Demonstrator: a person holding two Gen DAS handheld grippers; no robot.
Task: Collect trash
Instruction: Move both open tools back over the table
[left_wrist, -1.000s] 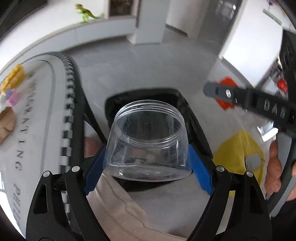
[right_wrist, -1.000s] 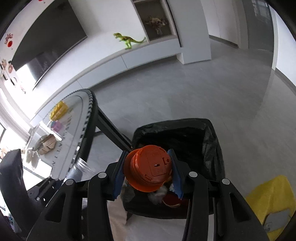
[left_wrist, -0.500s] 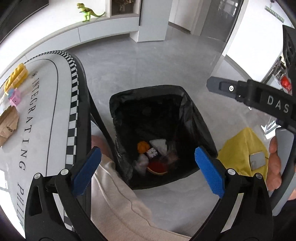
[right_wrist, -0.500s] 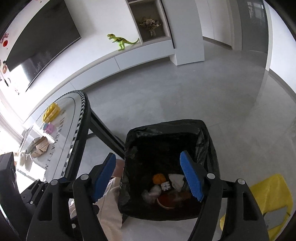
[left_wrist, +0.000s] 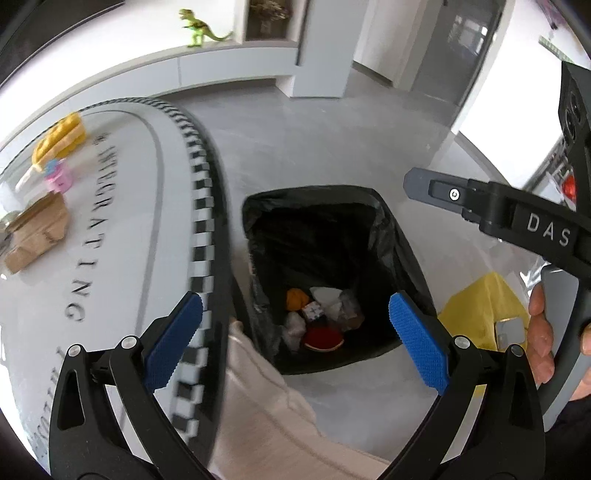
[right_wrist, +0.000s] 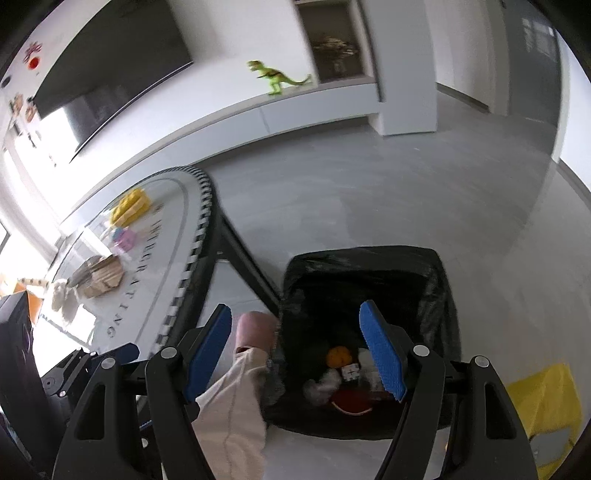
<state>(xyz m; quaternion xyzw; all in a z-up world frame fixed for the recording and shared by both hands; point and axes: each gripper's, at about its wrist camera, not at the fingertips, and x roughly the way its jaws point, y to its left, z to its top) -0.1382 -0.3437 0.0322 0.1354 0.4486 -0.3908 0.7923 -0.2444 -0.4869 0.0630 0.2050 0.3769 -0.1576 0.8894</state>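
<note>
Grey floor w/ black-lined bin (left_wrist: 325, 206) beside the table (left_wrist: 122, 229), trash in its bottom; left tool (left_wrist: 295, 332) & right tool (right_wrist: 295, 350) gape wide, empty, so next swing back to table scraps (left_wrist: 37, 236).

My left gripper (left_wrist: 295, 334) has its blue pads (left_wrist: 419, 341) spread wide, with nothing between them. My right gripper (right_wrist: 295, 350) is also wide apart and holds nothing. My right hand (left_wrist: 543, 343) grips its handle.
</note>
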